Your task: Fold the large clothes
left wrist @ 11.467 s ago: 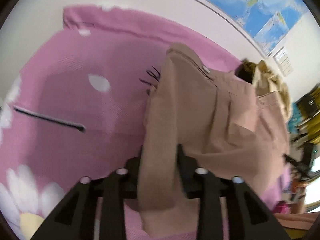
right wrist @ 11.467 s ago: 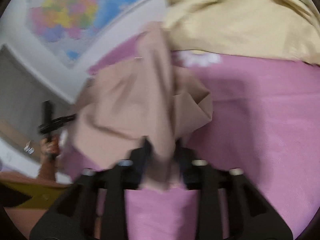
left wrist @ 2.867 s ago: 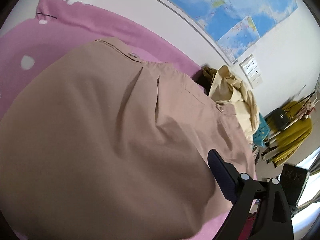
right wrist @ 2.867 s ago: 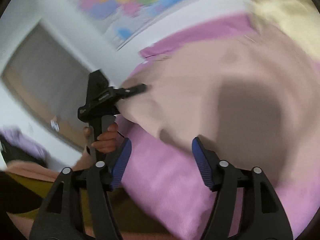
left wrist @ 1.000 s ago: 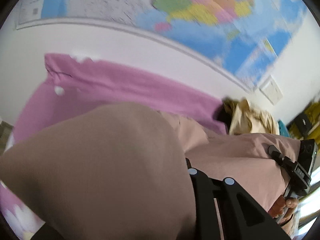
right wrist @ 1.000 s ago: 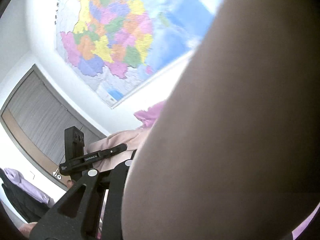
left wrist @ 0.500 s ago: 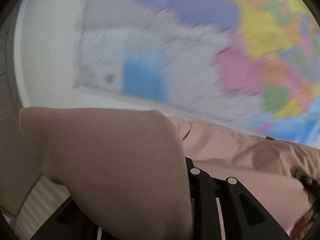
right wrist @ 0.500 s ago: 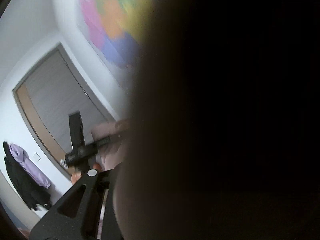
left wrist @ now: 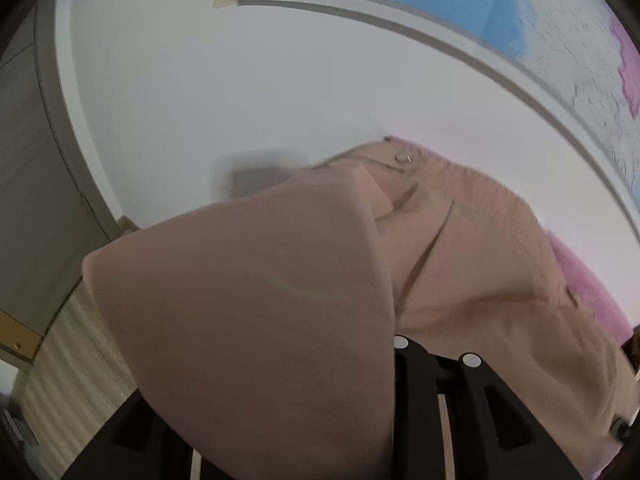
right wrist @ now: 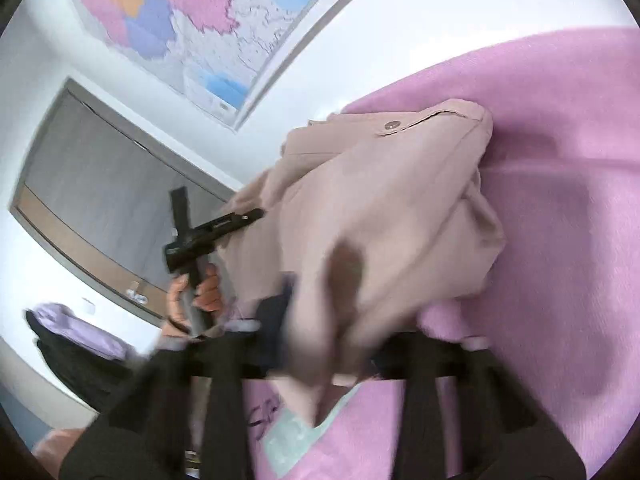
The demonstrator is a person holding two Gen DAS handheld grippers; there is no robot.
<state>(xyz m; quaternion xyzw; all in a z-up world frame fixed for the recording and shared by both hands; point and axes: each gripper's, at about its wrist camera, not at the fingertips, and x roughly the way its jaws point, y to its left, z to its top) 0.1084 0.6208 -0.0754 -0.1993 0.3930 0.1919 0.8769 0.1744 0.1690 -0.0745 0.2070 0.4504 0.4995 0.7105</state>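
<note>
A large beige garment (right wrist: 380,208) lies bunched and partly folded on the pink bed sheet (right wrist: 560,160). My right gripper (right wrist: 332,340) holds a fold of its near edge between closing jaws. In the same view, a hand carries my left gripper (right wrist: 256,214), whose tip meets the garment's left edge. In the left wrist view the garment (left wrist: 480,272) drapes over my left gripper (left wrist: 320,344) and hides one finger and the mouth. Its jaws are opening with cloth still in them. Only the right finger (left wrist: 400,344) shows.
A wall map (right wrist: 180,20) hangs above the bed, and a grey door (right wrist: 100,180) stands to the left. Purple and dark clothes (right wrist: 76,336) hang by the door. A strip of pink sheet (left wrist: 588,292) shows beyond the garment. A person's hand (right wrist: 200,292) grips the left tool.
Both grippers have come down toward the bed with the garment. The cloth no longer blocks the right camera, and its upper half now lies folded on the sheet. The left view has swung toward the wall.
</note>
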